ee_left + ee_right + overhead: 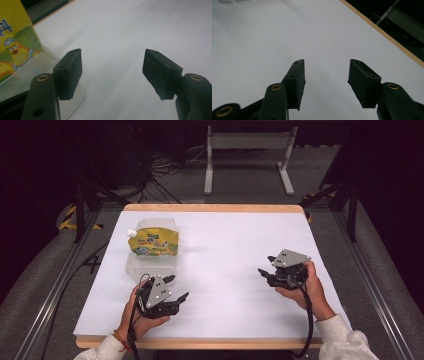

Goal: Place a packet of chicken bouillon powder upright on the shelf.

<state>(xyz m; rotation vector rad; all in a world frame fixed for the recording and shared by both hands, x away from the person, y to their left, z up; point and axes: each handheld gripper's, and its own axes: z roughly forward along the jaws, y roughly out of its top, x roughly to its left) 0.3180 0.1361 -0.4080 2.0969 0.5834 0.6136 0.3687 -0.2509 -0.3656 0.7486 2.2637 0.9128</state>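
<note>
A yellow spouted pouch (152, 242) with a white cap lies on a clear plastic container (150, 262) at the left of the white table (235, 235). My left gripper (176, 288) is open just in front of that container, low over the table, with nothing between its jaws. In the left gripper view the pouch (12, 45) and the container's edge (30, 72) sit to the left of the open left gripper (112, 72). My right gripper (266, 265) is open at the right side of the table, pointing left. The right gripper view shows the right gripper (325, 83) holding nothing over bare white tabletop.
The table's wooden edge (215, 208) runs along the far side, and its near edge (215, 343) lies by the person's sleeves. Beyond the table stand a grey metal frame (247, 155) and dark stands on a grey floor.
</note>
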